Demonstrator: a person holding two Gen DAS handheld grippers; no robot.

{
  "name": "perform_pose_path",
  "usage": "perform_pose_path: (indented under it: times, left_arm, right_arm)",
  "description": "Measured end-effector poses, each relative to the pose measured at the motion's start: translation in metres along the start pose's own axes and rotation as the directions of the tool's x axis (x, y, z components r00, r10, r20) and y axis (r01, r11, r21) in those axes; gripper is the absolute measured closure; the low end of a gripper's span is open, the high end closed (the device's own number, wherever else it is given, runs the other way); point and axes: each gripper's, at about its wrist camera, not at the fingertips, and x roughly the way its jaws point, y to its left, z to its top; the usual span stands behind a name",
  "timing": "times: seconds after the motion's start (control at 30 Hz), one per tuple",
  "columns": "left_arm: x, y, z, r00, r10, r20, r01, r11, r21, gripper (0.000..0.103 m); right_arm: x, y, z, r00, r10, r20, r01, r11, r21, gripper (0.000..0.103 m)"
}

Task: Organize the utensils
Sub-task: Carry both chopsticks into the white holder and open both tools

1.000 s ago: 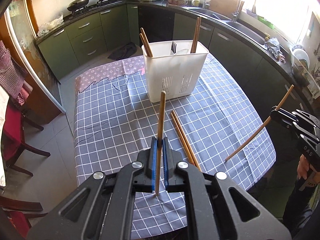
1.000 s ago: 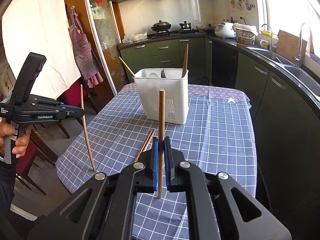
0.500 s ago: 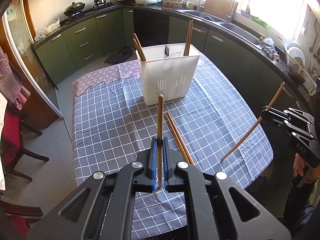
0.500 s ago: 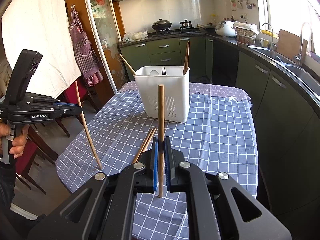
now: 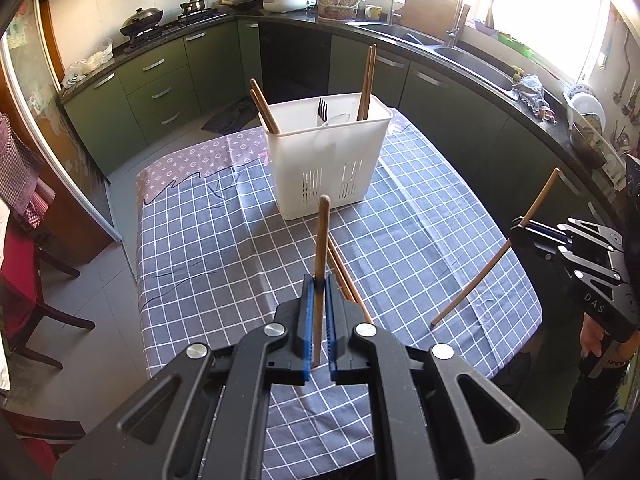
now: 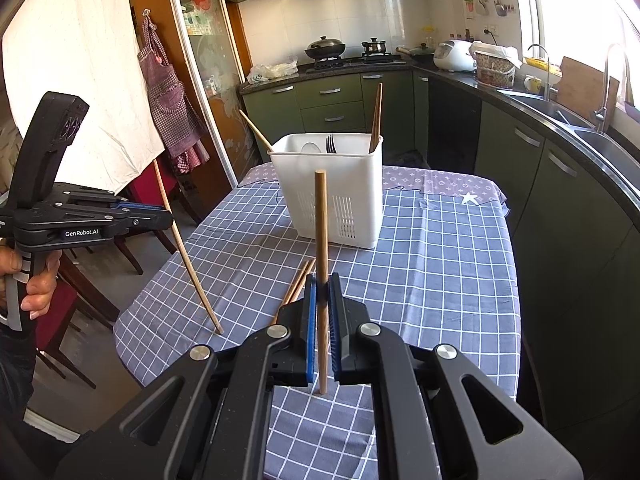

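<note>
Little has changed over the last second: both of your hands have stayed put in front of the white utensil caddy (image 5: 326, 156), and only the left view has drifted slightly, so the caddy sits a touch lower and closer in it than before. Your left gripper (image 5: 319, 312) is clamped tight on one wooden chopstick (image 5: 321, 240), held upright, its tip pointing toward the caddy's near wall. Your right gripper (image 6: 323, 312) is likewise pinched shut on a second chopstick (image 6: 320, 224), also upright, short of the caddy. Two loose chopsticks (image 6: 298, 284) lie together on the checked tablecloth (image 5: 224, 248), on your side of the caddy. The caddy already holds a fork (image 5: 322, 108) and chopstick pairs at its left and right ends. Neither stick is any closer to the rim than before, so the drop-in looks yet to begin.
</note>
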Motion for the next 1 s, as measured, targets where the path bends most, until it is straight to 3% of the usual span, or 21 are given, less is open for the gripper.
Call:
perform_pose_path:
  times: [0.23, 0.47, 0.7, 0.87, 1.0]
  left_arm:
    - [-0.004, 0.001, 0.015, 1.000, -0.027, 0.005, 0.027, 1.000, 0.001, 0.097]
    - [-0.037, 0.000, 0.054, 0.997, -0.063, 0.049, 0.062, 0.998, 0.020, 0.097]
    - [-0.087, -0.008, 0.105, 0.985, -0.072, 0.159, 0.065, 0.997, 0.050, 0.097]
    - [-0.109, -0.009, 0.136, 0.970, -0.059, 0.236, 0.048, 0.998, 0.049, 0.097]
    - [-0.105, -0.006, 0.159, 0.965, -0.031, 0.259, 0.023, 0.999, 0.031, 0.097]
  right_arm:
    - [-0.007, 0.001, 0.026, 0.999, 0.035, 0.034, -0.035, 0.999, -0.001, 0.096]
    - [-0.030, -0.002, 0.102, 0.990, 0.058, 0.130, -0.058, 0.998, -0.002, 0.096]
    - [-0.042, -0.017, 0.175, 0.959, 0.050, 0.279, -0.062, 0.997, 0.037, 0.096]
    - [-0.016, -0.029, 0.209, 0.941, -0.036, 0.338, 0.018, 0.998, 0.056, 0.096]
    - [0.033, -0.042, 0.214, 0.962, -0.049, 0.267, 0.029, 0.997, 0.076, 0.096]
